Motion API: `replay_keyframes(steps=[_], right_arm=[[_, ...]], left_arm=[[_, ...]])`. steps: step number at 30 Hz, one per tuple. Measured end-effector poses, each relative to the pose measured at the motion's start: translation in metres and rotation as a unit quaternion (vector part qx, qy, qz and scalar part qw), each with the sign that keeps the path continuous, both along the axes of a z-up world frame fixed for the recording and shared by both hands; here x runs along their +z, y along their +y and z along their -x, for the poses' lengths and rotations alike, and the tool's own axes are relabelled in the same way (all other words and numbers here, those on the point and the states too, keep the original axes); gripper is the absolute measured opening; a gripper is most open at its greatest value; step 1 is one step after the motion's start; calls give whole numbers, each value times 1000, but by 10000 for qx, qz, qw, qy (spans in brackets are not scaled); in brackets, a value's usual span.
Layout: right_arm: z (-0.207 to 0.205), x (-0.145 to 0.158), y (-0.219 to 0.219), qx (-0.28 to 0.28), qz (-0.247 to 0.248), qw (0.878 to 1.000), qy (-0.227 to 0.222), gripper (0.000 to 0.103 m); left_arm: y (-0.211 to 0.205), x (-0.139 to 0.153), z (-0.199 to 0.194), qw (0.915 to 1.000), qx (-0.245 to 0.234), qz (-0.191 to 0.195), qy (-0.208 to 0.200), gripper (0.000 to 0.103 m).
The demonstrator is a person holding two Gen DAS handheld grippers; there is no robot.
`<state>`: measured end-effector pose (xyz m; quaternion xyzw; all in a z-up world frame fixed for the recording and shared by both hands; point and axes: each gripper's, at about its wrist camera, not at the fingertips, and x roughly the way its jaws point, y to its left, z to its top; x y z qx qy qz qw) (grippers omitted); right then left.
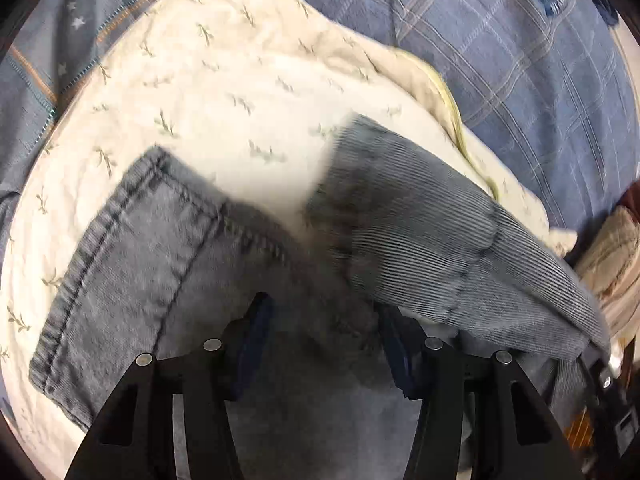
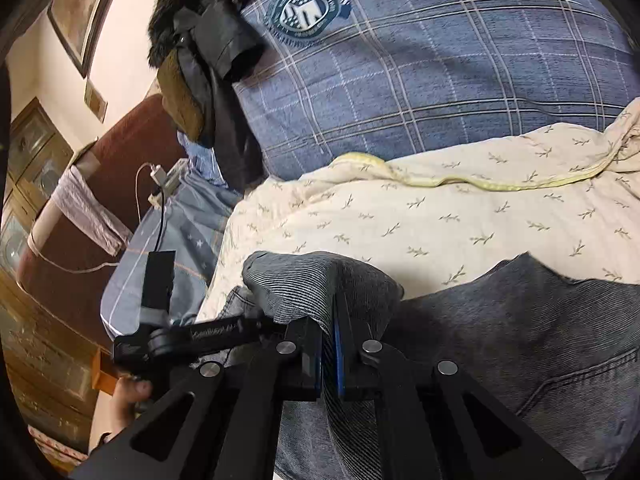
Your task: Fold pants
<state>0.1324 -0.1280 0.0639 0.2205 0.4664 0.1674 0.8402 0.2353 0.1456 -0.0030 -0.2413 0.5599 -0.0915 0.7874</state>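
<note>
Grey-blue denim pants (image 1: 168, 264) lie on a cream leaf-print quilt (image 1: 224, 80). One leg's hem points up-left in the left wrist view. My left gripper (image 1: 324, 320) hovers over the denim with its jaws apart and its blue pads (image 1: 256, 332) showing; cloth lies under and between them, not pinched. My right gripper (image 2: 329, 340) is shut on a raised fold of the pants (image 2: 320, 280), which drapes over its fingertips. The same lifted fold shows blurred at the right of the left wrist view. More of the pants (image 2: 540, 340) spreads to the right.
A blue plaid blanket (image 2: 440, 80) with a round emblem covers the bed beyond the quilt. Dark clothes (image 2: 216, 64) are heaped at the bed's far corner. A charger and cable (image 2: 160, 184) lie by a brown headboard. A person's hand (image 2: 128, 396) holds the left gripper.
</note>
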Motion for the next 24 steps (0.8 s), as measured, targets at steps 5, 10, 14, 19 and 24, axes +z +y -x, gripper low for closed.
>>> replay_keyframes(steps=[5,10,14,19,24], right_arm=[[-6,-13,-19,-202,-122,9996,185,5],[-2,-17,-14,-139,-89,9997,173,7],[4,-22,-11,-164,326,9991,203,7],[11,-24,-10,25,107,9999,113,7],[14,-28,-3,244,332,9990,169,4]], left_arm=[[7,-4,24,9823,-143,1861,-171,53],[-9,-17,22,9610,-232,2753,-84,53],[-19,-28,6,9514,-114,3076,123,54],[-31,-47,-11,9538,377,2961,353,53],[-12,-39,-20,9628,994,2511,-89,9]])
